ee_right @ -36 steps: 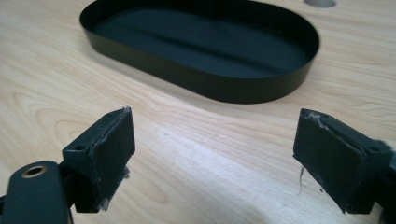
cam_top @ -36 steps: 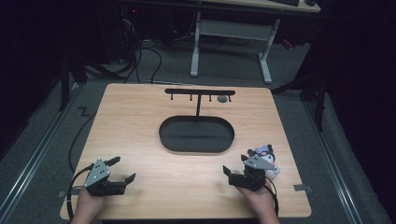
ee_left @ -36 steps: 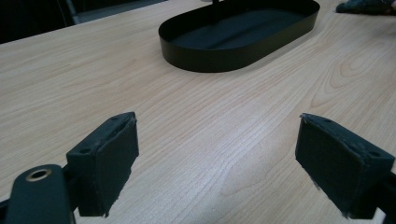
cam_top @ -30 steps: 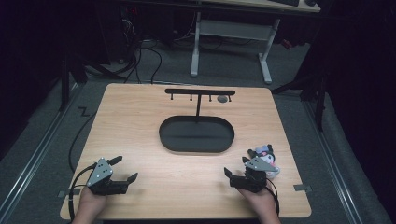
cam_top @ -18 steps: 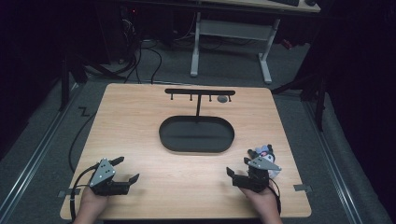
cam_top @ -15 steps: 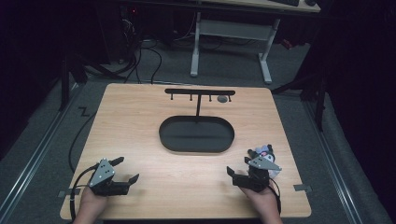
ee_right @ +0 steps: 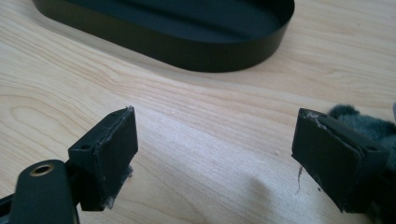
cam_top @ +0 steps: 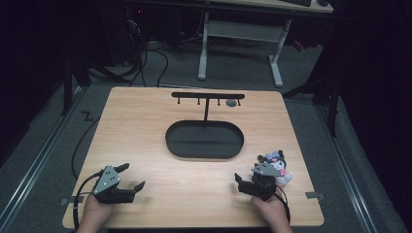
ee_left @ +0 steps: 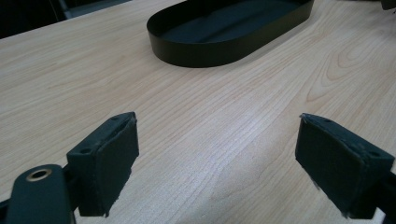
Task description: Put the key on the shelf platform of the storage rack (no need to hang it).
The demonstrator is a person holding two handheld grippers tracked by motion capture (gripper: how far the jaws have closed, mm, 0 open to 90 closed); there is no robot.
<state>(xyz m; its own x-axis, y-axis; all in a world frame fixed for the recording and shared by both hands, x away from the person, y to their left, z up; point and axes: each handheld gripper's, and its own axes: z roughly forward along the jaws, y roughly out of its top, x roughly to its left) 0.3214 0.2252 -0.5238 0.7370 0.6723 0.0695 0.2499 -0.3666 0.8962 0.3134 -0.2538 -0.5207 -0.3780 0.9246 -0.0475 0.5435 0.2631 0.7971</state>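
High view: bare table [cam_top: 160,121] around tray [cam_top: 204,139].

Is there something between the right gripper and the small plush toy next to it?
Nothing visible. The plush toy lies on the table just beside the right gripper, whose jaws are open and empty.

One plush toy [cam_top: 276,164], one tray [cam_top: 204,154], one rack [cam_top: 207,95], two tools.

A dim lab or workshop, probably. A bare wooden table [cam_top: 145,126] stands on grey carpet [cam_top: 311,126]. Cables [cam_top: 145,53] and a desk frame [cam_top: 238,36] lie beyond its far edge.
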